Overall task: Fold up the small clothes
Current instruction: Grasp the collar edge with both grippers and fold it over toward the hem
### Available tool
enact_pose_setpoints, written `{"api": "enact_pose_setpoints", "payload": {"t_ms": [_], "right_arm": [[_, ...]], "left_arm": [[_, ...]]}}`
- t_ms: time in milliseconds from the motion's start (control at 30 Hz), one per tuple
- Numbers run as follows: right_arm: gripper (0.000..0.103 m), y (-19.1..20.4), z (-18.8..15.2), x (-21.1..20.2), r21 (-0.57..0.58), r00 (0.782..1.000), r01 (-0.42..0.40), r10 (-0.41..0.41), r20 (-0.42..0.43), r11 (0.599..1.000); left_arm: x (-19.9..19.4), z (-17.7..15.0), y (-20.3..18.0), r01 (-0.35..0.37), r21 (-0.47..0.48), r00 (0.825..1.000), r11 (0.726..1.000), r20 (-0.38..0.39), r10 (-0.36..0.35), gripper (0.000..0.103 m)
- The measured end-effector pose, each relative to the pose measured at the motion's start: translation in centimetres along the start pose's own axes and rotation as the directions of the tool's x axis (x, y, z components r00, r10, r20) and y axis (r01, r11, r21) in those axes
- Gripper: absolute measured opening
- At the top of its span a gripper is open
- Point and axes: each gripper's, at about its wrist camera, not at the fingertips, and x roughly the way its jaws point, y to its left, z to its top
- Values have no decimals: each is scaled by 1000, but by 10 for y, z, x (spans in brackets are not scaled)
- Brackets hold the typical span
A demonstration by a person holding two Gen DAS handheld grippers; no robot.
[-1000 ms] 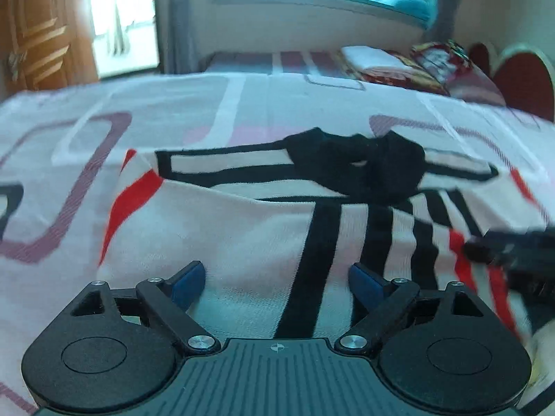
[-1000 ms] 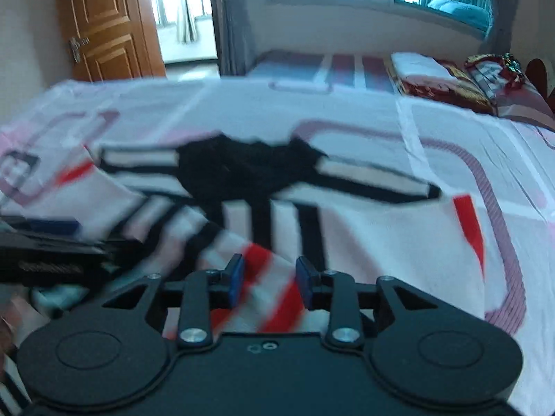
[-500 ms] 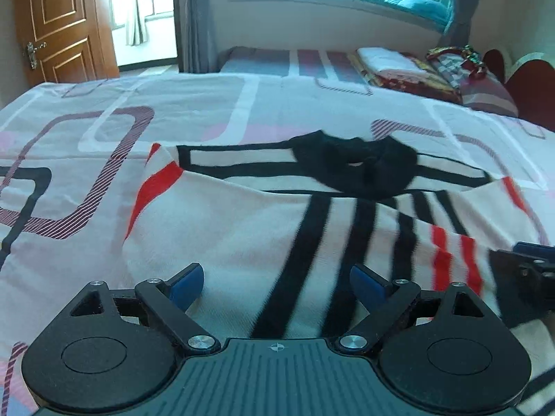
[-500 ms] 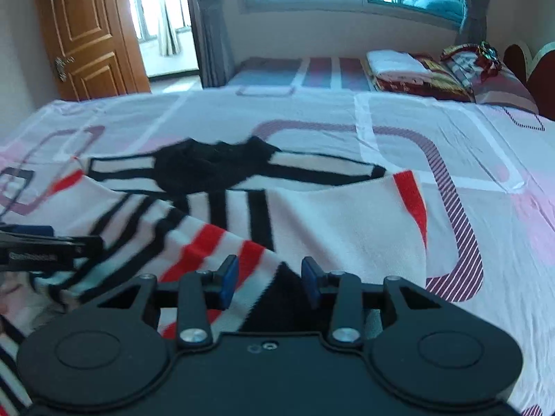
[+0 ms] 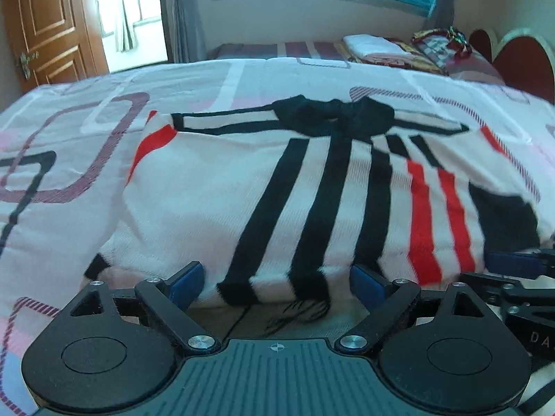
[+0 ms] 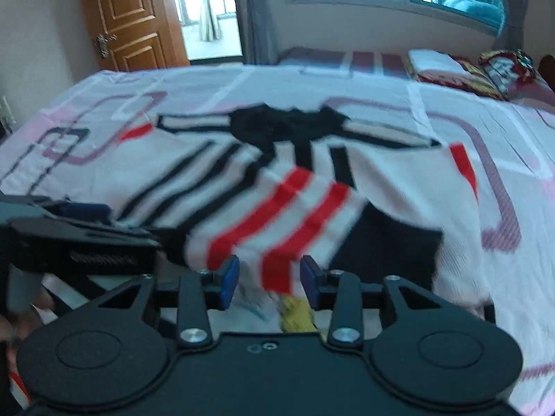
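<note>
A white knit top (image 5: pixel 208 201) with black and red stripes lies flat on the bed, its black collar (image 5: pixel 333 118) at the far side. One red-striped sleeve (image 6: pixel 295 208) with a black cuff (image 6: pixel 388 242) is folded across the body. My left gripper (image 5: pixel 277 282) is open wide at the near hem, and the black-tipped hem lies between its pads untouched. My right gripper (image 6: pixel 269 280) is partly open over the sleeve's near edge, its pads clear of the cloth. Each gripper shows at the edge of the other's view: right fingers (image 5: pixel 513 263), left fingers (image 6: pixel 86 209).
The pink and white patterned bedspread (image 5: pixel 69 138) spreads all around the top. Folded cloths (image 5: pixel 374 48) are piled at the far right by a red headboard (image 5: pixel 520 59). A wooden door (image 5: pixel 45 27) stands at the far left. A hand (image 6: pixel 20 312) shows at the lower left.
Both grippers have drawn back toward the near side, so the top's near hem now shows. The right jaws have parted slightly off the sleeve. The left jaws kept the same width.
</note>
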Motion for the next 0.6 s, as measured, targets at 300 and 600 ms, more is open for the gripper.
{"api": "enact_pose_setpoints", "payload": {"t_ms": [300,600], "right_arm": [[39,-33,-29,-20,14,994,112,-112,-18,994],[38,18,-58,-48,-33,995,-98,97,-19,995]], "left_arm": [[-33,-33,33,-50,-102,998,994,-54,44,91],[-62,-81,-1,-21,14,999,1000,-40,21,91]]}}
